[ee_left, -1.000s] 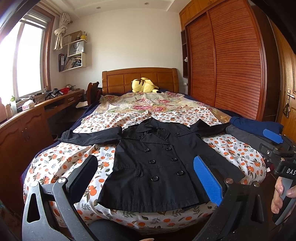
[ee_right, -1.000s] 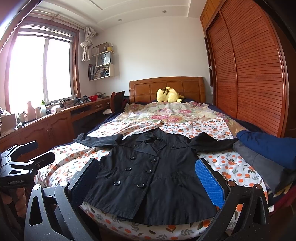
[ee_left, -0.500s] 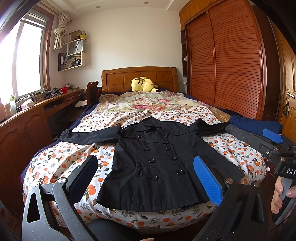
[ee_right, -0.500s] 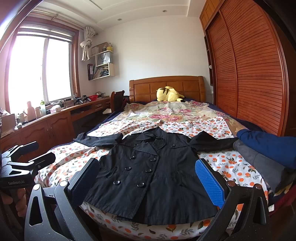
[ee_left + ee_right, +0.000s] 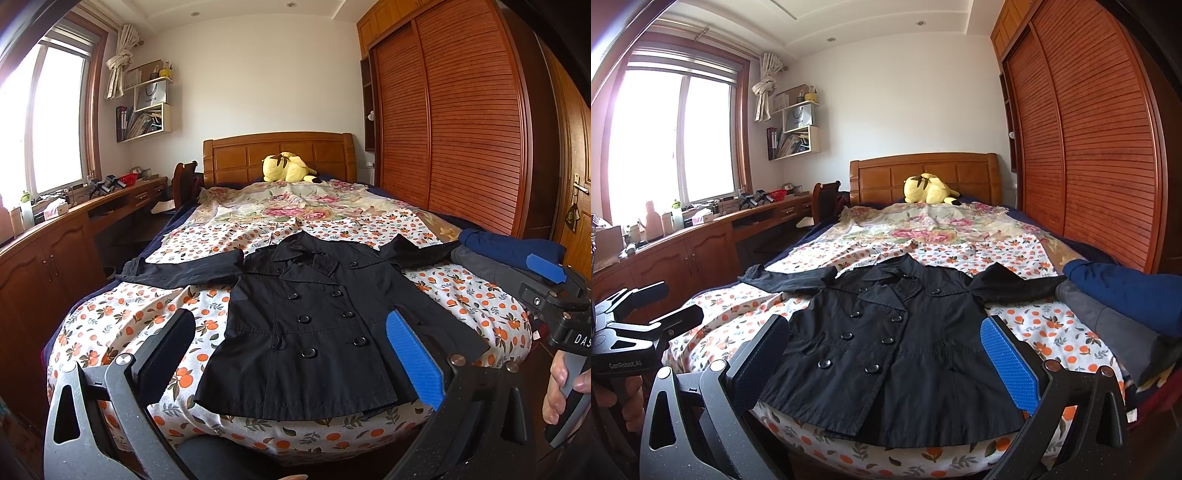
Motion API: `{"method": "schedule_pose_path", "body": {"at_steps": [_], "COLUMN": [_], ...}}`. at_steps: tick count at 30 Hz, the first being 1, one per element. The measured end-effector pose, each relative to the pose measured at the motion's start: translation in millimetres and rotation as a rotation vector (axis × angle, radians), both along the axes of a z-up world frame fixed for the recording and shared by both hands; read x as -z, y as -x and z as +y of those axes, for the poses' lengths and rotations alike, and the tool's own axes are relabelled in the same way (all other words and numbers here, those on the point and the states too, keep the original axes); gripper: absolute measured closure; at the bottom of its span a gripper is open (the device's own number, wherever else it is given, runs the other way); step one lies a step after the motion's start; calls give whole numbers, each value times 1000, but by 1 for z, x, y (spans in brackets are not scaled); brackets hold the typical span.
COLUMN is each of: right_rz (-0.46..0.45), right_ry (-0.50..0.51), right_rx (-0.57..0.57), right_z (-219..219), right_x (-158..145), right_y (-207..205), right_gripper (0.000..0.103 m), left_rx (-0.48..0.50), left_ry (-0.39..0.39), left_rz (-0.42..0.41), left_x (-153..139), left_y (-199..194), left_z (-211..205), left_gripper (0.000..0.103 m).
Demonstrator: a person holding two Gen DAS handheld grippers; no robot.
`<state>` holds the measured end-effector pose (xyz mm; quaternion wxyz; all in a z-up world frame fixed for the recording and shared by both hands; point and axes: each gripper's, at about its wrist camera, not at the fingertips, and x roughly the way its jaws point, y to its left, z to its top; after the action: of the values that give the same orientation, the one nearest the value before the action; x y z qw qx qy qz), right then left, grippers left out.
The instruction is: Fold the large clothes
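Note:
A black double-breasted coat lies flat, front up, on the foot of the bed, sleeves spread to both sides, collar toward the headboard. My left gripper hovers open in front of the hem, nothing between its fingers. My right gripper is likewise open before the hem, empty. In the left wrist view the right gripper shows at the right edge, held by a hand. In the right wrist view the left gripper sits at the left edge.
Folded blue and grey clothes are stacked on the bed's right side. A yellow plush toy rests by the headboard. A wooden desk runs along the left wall, a slatted wardrobe along the right.
Both grippers have shifted only slightly; the coat lies as before and both stay open.

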<state>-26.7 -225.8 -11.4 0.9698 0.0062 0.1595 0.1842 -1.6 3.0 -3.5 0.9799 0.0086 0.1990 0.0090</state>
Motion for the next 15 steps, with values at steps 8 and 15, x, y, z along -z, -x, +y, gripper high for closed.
{"method": "schedule_pose_path", "body": {"at_steps": [8, 15], "right_rz": [1, 1], "right_ry": [-1, 1], "right_rx": [-1, 1], "right_z": [0, 0], "right_x": [0, 0], "right_y": [0, 0], "right_gripper": [0, 0], "left_rx": [-1, 0], "left_ry": [-2, -3], "left_rz": [0, 1], "left_x": [-1, -1], "left_y": [0, 0], "left_z": [-1, -2], "left_gripper": [0, 0]}}
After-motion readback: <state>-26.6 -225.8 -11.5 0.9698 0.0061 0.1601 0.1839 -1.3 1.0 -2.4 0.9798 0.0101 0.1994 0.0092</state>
